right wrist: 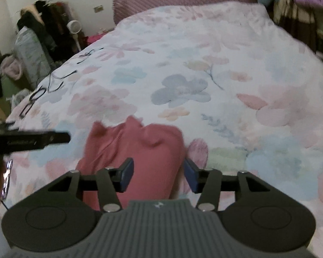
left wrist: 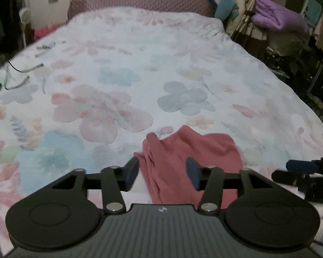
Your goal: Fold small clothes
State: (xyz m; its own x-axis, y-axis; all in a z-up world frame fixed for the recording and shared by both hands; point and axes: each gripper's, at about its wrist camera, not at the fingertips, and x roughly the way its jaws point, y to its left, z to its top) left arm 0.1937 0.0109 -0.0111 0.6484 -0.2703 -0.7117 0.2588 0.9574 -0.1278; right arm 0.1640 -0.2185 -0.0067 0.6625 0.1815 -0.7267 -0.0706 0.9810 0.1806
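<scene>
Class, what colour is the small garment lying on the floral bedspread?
The small garment is a dusty pink-red, seen best in the right wrist view.

Pink garment (left wrist: 183,161) near edge hidden behind left gripper (left wrist: 162,175), folds motion-blurred, cables (right wrist: 53,81) too blurred to identify

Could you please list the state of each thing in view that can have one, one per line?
Pink garment: crumpled on the bedspread, not folded flat.
Left gripper: jaws open, garment between them, pads not pressing.
Right gripper: jaws open, garment between them, not clamped.
Floral bedspread: spread over the bed.
Black cables: lying loose near the bed's edge.
</scene>
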